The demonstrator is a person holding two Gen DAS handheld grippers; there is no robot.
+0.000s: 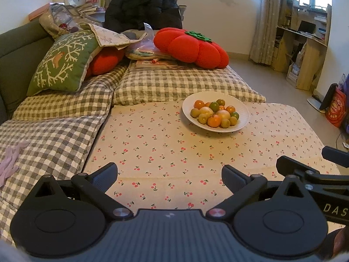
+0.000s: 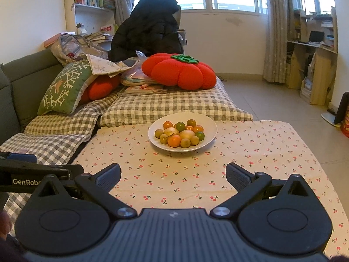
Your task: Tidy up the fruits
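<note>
A white plate (image 1: 242,118) (image 2: 209,131) stands on the far part of the cherry-print tablecloth (image 1: 165,152) (image 2: 196,174). It holds a heap of small fruits (image 1: 214,113) (image 2: 180,134): orange, green, yellow-green and pale ones. My left gripper (image 1: 170,172) hovers over the near cloth, open, nothing between its fingers, well short of the plate. My right gripper (image 2: 173,173) is likewise open and empty, with the plate straight ahead of it. Each gripper's body shows at the edge of the other's view.
A checked-quilt sofa (image 1: 65,113) (image 2: 65,122) runs along the left and behind the table, piled with a green bird cushion (image 1: 61,63), a red tomato cushion (image 1: 192,48) (image 2: 178,72) and papers. A dark jacket (image 2: 150,30) hangs on a chair. Shelves (image 1: 305,43) stand right.
</note>
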